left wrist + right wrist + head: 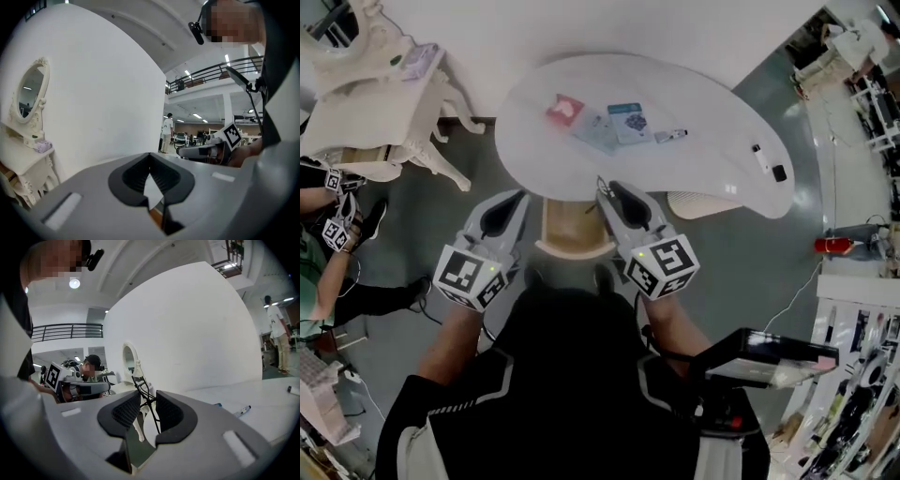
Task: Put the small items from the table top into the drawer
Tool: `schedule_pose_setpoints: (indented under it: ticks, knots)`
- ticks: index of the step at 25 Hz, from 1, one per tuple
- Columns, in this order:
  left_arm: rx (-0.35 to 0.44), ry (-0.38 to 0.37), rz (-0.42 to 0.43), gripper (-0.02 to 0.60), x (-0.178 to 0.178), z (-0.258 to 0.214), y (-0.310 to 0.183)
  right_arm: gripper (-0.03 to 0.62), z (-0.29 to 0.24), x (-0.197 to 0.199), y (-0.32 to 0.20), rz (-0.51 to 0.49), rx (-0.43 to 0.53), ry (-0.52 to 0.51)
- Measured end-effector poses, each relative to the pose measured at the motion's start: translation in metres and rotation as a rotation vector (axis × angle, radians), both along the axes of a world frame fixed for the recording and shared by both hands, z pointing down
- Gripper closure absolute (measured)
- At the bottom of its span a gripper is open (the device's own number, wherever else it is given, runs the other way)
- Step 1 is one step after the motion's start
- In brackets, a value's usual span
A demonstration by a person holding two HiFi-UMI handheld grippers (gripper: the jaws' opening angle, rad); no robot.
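Note:
On the white oval table lie a red packet, blue packets, a marker and, at the right end, a white item and a black item. Below the table's near edge the wooden drawer stands open. My right gripper hovers over the drawer's right side, shut on a black wire eyelash curler with white handles that sticks up between the pads. My left gripper hangs at the drawer's left side; in its own view the left gripper has its pads touching with nothing between them.
A white vanity with an oval mirror stands at the far left. Another person with marker-cube grippers sits at the left edge. A white stool is tucked under the table's right half, and a red extinguisher lies on the floor.

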State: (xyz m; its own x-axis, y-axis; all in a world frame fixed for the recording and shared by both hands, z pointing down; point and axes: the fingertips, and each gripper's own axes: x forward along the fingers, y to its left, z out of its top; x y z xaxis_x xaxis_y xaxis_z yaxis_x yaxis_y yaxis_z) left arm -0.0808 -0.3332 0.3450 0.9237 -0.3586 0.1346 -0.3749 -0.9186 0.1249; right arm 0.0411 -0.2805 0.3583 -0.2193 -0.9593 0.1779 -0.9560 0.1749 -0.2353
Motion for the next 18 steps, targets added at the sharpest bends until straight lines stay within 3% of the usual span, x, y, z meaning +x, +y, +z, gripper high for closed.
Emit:
schedule_pose_setpoints:
  ticks: [8, 18]
  knots:
    - [-0.079, -0.028, 0.052, 0.58, 0.0, 0.046, -0.006, 0.488, 0.061, -0.004, -0.005, 0.026, -0.125, -0.024]
    - [-0.226, -0.111, 0.018, 0.581, 0.009, 0.136, -0.007, 0.488, 0.155, -0.021, -0.005, -0.158, -0.28, 0.062]
